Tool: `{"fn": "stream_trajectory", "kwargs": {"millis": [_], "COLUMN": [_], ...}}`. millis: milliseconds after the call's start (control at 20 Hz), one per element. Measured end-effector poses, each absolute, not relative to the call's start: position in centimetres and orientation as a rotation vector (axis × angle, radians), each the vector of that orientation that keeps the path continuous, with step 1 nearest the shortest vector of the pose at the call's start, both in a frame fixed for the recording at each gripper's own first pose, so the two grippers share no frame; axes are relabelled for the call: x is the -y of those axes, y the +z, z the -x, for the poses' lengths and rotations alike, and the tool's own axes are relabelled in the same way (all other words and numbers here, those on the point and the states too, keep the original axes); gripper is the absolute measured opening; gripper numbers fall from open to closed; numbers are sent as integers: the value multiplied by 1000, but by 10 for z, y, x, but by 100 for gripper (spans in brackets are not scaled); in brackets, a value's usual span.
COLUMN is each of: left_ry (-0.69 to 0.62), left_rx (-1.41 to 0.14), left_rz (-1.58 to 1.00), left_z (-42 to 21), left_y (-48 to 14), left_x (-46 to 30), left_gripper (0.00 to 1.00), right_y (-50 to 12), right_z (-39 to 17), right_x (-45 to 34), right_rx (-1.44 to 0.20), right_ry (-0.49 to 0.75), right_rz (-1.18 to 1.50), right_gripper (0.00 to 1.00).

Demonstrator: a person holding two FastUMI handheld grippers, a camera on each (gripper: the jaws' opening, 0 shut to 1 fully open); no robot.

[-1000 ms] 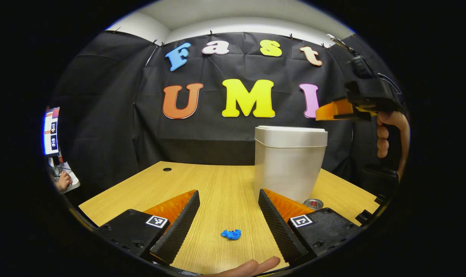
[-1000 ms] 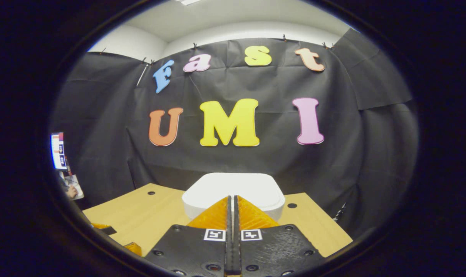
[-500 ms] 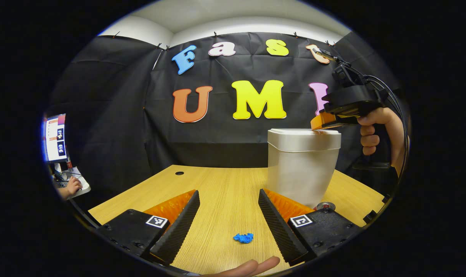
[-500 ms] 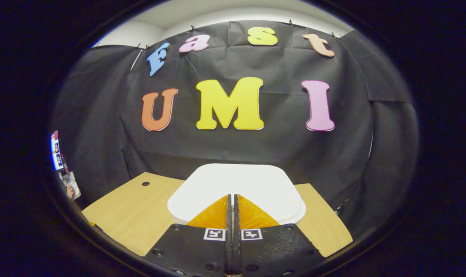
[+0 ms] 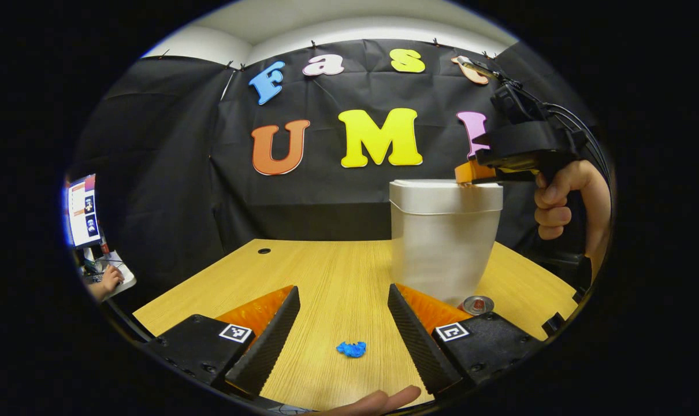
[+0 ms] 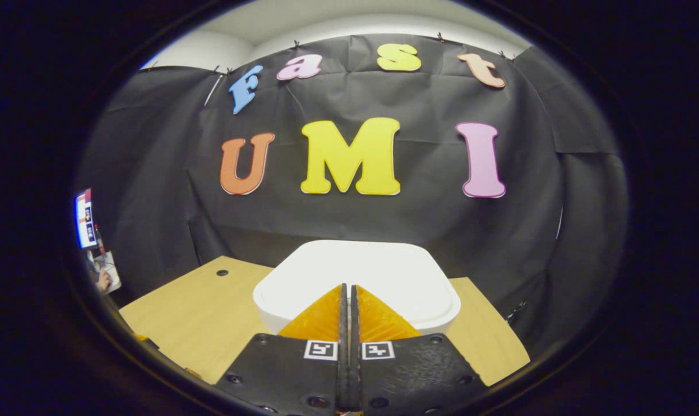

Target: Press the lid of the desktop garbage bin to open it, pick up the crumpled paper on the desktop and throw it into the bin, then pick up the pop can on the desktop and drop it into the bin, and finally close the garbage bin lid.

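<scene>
A white garbage bin [image 5: 442, 242] stands on the wooden table, its lid [image 6: 355, 277] down. My right gripper [image 6: 346, 287] is shut with nothing between its fingers, and its tips rest on the near part of the lid; in the left gripper view that right gripper [image 5: 469, 172] sits at the lid's right edge, held by a hand [image 5: 563, 202]. My left gripper [image 5: 344, 300] hangs open low over the table. A blue crumpled paper [image 5: 350, 349] lies between its fingers, closer to the front edge. The pop can [image 5: 478, 304] peeks out beside the bin's base, partly hidden behind my left gripper's right finger.
The wooden table [image 5: 326, 271] has a cable hole [image 5: 264, 251] at the back left. A fingertip [image 5: 378, 400] shows at the bottom edge of the left gripper view. At far left, a screen [image 5: 84, 211] and a person's hand [image 5: 108, 280] on a keyboard.
My right gripper came down from the air onto the bin's lid and stays there. The left gripper's view shifted slightly; the paper and can lie where they were.
</scene>
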State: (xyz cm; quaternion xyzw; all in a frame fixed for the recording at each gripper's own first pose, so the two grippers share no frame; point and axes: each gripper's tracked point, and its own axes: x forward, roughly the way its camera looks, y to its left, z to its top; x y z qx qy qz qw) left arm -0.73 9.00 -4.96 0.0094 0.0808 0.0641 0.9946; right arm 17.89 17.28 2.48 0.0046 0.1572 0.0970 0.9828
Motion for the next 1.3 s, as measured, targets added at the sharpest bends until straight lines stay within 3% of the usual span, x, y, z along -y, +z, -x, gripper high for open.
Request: {"fn": "stream_trajectory", "kwargs": {"millis": [150,300,800,1100,1150,1300], "left_ry": [142,145,147,142,146,105], "left_rx": [-157,-133,-166,-252,-285,-379], "left_rz": [-5,-32,-16,-35,-37,-22], "left_z": [8,10,2,-8,-9,-14], "left_y": [-48,-44,-62,-101,-113,-145], "left_x": [-91,-96,-105,-105,-106,-99], "left_gripper": [99,99,99,99,98,98], "right_y": [30,37,7,-46,-47,-47], "right_z": [-173,-148,-68,-47,-46,-46], "right_x": [-171,-142,-122,-106,-106,-108], "right_rx": [-307,-242,-145,-218,-221,-208], "right_ry": [244,177,182,209,214,220], "right_rz": [-73,-57,-21,-31,-49,-67], "right_gripper": [1,0,0,1,9,60]}}
